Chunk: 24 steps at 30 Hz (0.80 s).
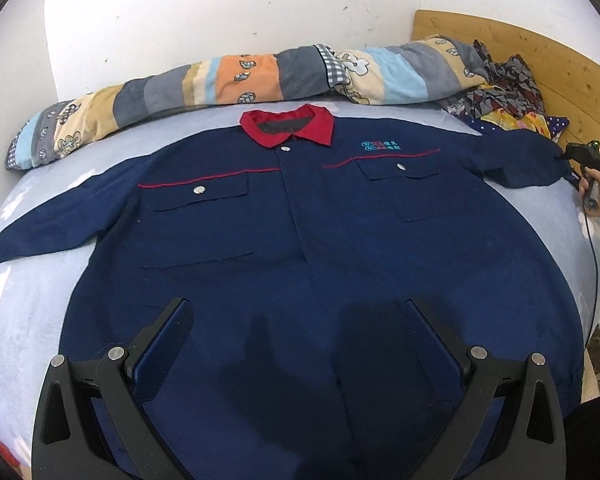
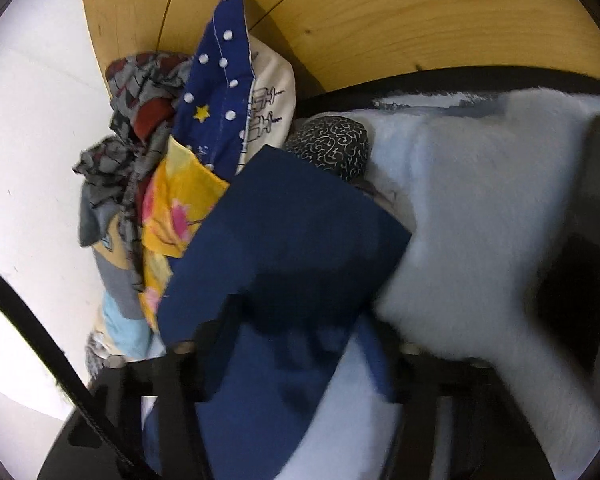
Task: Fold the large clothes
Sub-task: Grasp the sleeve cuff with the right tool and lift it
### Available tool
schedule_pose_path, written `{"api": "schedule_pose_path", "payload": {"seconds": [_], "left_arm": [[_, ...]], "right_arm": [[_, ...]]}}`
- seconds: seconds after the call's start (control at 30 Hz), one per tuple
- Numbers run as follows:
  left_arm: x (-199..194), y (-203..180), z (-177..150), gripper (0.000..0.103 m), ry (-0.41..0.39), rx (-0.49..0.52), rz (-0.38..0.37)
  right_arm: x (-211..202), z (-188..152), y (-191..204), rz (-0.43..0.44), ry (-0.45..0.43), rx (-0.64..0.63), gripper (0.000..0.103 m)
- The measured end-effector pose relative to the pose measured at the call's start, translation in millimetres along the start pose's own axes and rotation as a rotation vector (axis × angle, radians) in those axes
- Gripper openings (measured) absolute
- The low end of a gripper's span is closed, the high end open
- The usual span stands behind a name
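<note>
A large navy work shirt (image 1: 300, 220) with a red collar (image 1: 288, 124) lies face up and spread flat on the bed, sleeves out to both sides. My left gripper (image 1: 298, 308) is open and empty, hovering over the shirt's lower hem. My right gripper (image 1: 568, 158) is at the end of the shirt's right sleeve (image 1: 520, 160). In the right wrist view the sleeve end (image 2: 284, 248) lies between the blurred fingers (image 2: 228, 320), which look open around it.
A pale blue sheet (image 1: 32, 300) covers the bed. A rolled patchwork quilt (image 1: 228, 84) lies along the far wall. A pile of patterned clothes (image 1: 504, 88) (image 2: 160, 168) sits against the wooden headboard (image 1: 560, 64). A black cable (image 2: 40, 332) crosses the right wrist view.
</note>
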<state>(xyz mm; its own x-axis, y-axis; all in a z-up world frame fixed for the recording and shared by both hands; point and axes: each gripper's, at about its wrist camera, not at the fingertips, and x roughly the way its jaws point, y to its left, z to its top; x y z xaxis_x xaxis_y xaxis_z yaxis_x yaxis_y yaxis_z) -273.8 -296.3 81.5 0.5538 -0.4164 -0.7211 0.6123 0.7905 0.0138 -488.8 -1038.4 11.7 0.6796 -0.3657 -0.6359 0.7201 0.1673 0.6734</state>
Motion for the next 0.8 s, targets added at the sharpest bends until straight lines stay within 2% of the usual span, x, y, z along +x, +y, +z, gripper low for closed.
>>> {"api": "schedule_pose_path", "payload": {"seconds": [0.1, 0.33, 0.5, 0.6, 0.8], "left_arm": [[-1, -1, 0, 0.103, -0.005, 0.002, -0.001], [-8, 1, 1, 0.103, -0.026, 0.0, 0.005], [-22, 6, 4, 0.103, -0.071, -0.009, 0.019], [-33, 10, 5, 0.103, -0.101, -0.016, 0.029], [-50, 20, 3, 0.103, -0.134, -0.021, 0.04]], "right_arm": [[-6, -3, -6, 0.078, -0.013, -0.012, 0.02], [-53, -28, 20, 0.127, -0.109, -0.137, 0.018], [-89, -42, 81, 0.156, -0.141, -0.264, 0.018], [-113, -56, 131, 0.207, -0.143, -0.333, 0.018], [-150, -87, 254, 0.308, -0.127, -0.459, 0.018]]}}
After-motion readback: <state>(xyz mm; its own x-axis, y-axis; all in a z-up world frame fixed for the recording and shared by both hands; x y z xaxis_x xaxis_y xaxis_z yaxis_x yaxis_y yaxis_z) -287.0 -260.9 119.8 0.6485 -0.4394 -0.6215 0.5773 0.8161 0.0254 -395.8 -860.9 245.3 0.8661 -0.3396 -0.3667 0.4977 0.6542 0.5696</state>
